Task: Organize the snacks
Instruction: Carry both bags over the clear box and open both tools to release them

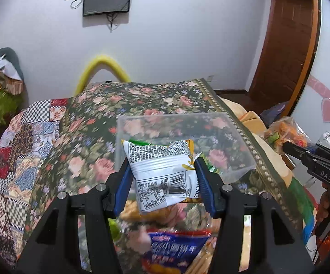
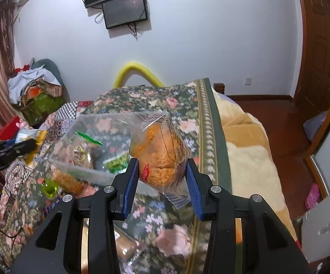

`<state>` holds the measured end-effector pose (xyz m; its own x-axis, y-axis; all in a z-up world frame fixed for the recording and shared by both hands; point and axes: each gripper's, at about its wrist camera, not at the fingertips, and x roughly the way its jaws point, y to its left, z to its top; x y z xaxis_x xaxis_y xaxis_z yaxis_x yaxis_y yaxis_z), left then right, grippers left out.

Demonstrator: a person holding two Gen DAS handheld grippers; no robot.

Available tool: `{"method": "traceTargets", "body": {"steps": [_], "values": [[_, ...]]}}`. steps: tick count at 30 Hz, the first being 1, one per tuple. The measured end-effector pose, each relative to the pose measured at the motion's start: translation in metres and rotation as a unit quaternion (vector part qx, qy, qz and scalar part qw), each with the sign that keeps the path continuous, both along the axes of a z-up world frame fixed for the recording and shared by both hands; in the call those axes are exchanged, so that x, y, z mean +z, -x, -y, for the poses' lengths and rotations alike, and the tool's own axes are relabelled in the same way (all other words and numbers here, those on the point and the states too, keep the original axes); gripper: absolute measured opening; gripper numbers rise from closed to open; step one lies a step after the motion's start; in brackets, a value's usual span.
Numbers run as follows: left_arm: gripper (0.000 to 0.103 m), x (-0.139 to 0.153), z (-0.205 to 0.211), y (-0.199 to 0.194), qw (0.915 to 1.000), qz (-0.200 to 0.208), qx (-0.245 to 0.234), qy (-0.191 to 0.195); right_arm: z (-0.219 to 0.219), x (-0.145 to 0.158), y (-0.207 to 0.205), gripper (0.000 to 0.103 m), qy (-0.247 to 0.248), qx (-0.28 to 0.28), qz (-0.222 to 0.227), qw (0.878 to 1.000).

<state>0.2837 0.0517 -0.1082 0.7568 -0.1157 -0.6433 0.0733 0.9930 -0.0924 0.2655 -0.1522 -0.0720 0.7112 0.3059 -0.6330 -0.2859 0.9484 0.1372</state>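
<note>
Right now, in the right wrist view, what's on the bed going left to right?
Left gripper holding a packet → green cup → clear bin → orange snack bag in the right gripper → beige blanket.

The right gripper (image 2: 162,178) clamps a clear bag of orange noodle snack (image 2: 159,157) at centre frame, above the floral bedspread (image 2: 165,228). Left of it sits a clear plastic container (image 2: 73,159) holding snack packets. The left gripper (image 2: 16,149) enters at the left edge, carrying a packet.
</note>
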Motion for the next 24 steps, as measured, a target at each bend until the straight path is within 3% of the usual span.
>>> {"method": "traceTargets", "body": {"steps": [10,24], "values": [[0.054,-0.012,0.026,-0.043,0.9999,-0.007,-0.009,-0.008,-0.027,0.003,-0.028,0.038,-0.018,0.030,0.009,0.999],[0.054,-0.056,0.035,-0.092,0.9976,-0.067,-0.013,-0.007,-0.052,-0.033,-0.068,0.038,-0.005,0.049,-0.039,0.998]]}}
